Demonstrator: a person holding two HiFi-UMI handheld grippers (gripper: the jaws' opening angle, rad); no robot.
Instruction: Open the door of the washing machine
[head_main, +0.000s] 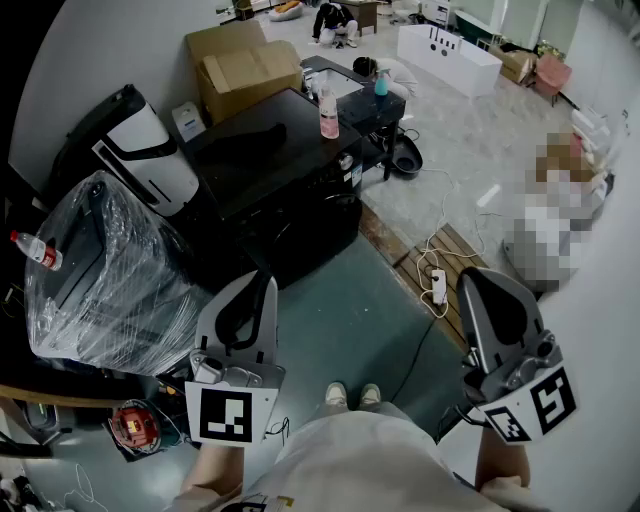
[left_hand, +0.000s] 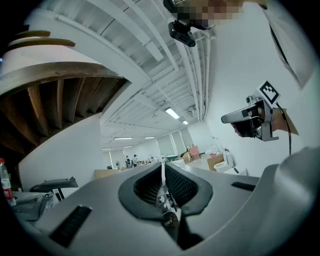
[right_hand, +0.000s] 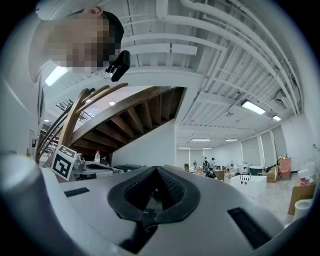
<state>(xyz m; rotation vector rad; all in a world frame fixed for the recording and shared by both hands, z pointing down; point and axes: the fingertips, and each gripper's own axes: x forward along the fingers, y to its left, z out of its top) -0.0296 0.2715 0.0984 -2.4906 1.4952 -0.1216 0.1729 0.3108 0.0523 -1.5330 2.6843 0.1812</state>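
Note:
The black washing machine (head_main: 285, 195) stands on the floor ahead of me, its dark front (head_main: 305, 240) facing my way; I cannot make out its door's outline. A pink bottle (head_main: 329, 116) stands on its top. Both grippers are held close to my body, well short of the machine. My left gripper (head_main: 263, 276) is shut and holds nothing; in its own view its pads (left_hand: 162, 169) meet. My right gripper (head_main: 470, 276) looks shut as well, with nothing in it (right_hand: 157, 171). Neither gripper view shows the machine; each looks level across the hall.
A plastic-wrapped appliance (head_main: 100, 275) with a water bottle (head_main: 35, 250) on it stands to the left. Cardboard boxes (head_main: 245, 65) are behind the machine. A power strip (head_main: 438, 286) and cables lie on wooden boards at the right. My shoes (head_main: 350, 395) stand on the grey floor.

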